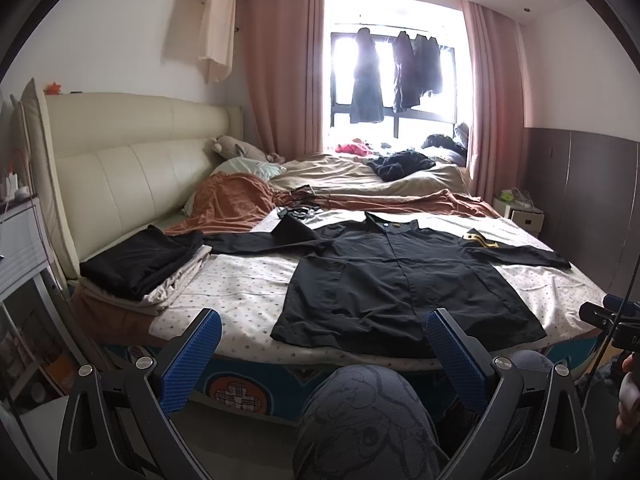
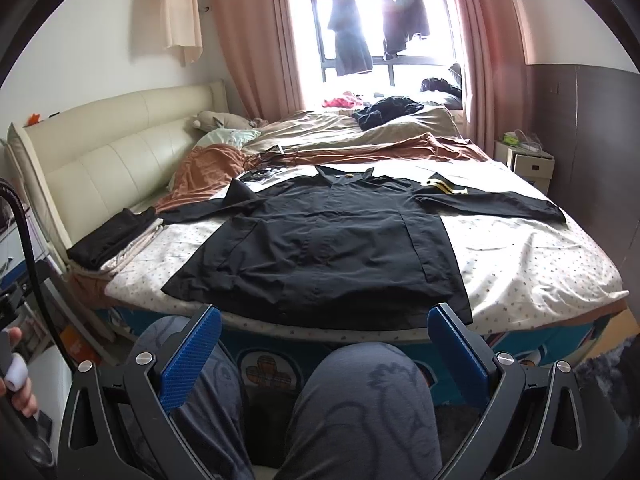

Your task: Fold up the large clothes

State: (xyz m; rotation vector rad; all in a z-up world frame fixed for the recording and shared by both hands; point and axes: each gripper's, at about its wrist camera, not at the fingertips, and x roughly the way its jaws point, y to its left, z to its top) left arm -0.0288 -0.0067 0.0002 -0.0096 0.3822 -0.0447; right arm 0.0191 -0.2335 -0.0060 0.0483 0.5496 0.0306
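The black shirt (image 1: 400, 276) is matt woven cloth. At nine o'clock, the cream headboard (image 1: 132, 164) looks like smooth, faintly glossy leather. Ribbed blue pads (image 2: 188, 364) look plastic.

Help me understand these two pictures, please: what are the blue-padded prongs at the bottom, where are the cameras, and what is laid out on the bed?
There is no robot here. A person holds a two-finger gripper in each hand, and each carries a fisheye camera looking forward along its fingers. One picture comes from the left gripper, the other from the right gripper. The blue pads are the fingertips; both grippers are open and hold nothing. The grey shapes between them are the person's knees. On the bed's patterned sheet a black shirt lies flat, front up, sleeves spread out. A stack of folded clothes sits to its left, near the headboard. More clothes hang at the window.
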